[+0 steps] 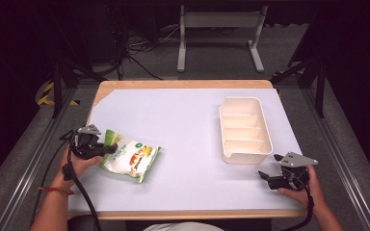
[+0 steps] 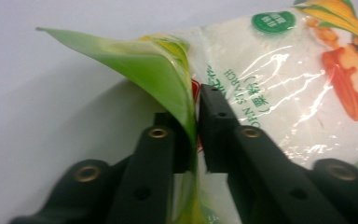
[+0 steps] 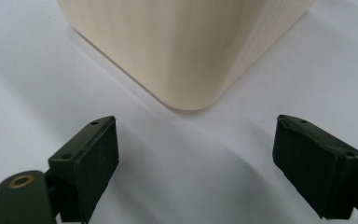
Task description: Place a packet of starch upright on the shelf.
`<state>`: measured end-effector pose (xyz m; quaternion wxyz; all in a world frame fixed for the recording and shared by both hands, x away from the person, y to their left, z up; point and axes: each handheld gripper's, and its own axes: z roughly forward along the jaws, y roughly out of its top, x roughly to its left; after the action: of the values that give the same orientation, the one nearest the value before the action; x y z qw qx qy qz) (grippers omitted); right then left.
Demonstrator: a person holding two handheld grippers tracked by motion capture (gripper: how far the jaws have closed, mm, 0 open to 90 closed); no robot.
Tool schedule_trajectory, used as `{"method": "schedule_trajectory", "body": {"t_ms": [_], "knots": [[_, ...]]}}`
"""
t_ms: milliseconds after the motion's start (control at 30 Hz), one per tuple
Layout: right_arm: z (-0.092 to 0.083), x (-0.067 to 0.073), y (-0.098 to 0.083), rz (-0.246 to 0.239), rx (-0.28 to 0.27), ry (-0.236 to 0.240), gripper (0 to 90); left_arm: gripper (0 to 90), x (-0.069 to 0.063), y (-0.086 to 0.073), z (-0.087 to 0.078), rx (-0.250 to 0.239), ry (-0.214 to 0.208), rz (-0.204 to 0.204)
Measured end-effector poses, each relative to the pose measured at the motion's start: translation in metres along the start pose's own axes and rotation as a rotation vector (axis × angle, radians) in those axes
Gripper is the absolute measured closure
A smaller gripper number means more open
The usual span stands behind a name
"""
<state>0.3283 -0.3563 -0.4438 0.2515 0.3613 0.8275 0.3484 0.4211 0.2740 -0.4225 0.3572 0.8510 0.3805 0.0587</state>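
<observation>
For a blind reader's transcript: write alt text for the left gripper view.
The left gripper is shut on the folded green edge of a clear plastic starch bag printed with corn. The bag lies on a white table.

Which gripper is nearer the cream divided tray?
Right. The right gripper sits open just off the tray's near corner; the left gripper is across the table, shut on the snack bag.

A cream plastic divided tray (image 1: 245, 130) sits on the white-covered wooden table (image 1: 183, 125), towards three o'clock. A grey metal frame (image 1: 220, 36) stands on the floor at twelve o'clock beyond the table.
</observation>
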Motion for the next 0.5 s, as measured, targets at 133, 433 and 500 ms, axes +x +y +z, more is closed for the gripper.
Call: {"method": "schedule_trajectory", "body": {"t_ms": [133, 433, 500], "knots": [[0.0, 0.0, 0.0, 0.003, -0.003, -0.002, 14.5, 88.5, -0.003, -0.002, -0.002, -0.041, 0.014, -0.003], [-0.004, -0.002, 0.0, 0.01, -0.032, -0.009, 14.6, 89.1, -0.023, -0.003, -0.016, -0.166, 0.068, 0.05], [-0.004, -0.002, 0.0, 0.007, -0.039, -0.012, 14.6, 89.2, -0.027, -0.003, -0.019, -0.183, 0.078, 0.065]]}}
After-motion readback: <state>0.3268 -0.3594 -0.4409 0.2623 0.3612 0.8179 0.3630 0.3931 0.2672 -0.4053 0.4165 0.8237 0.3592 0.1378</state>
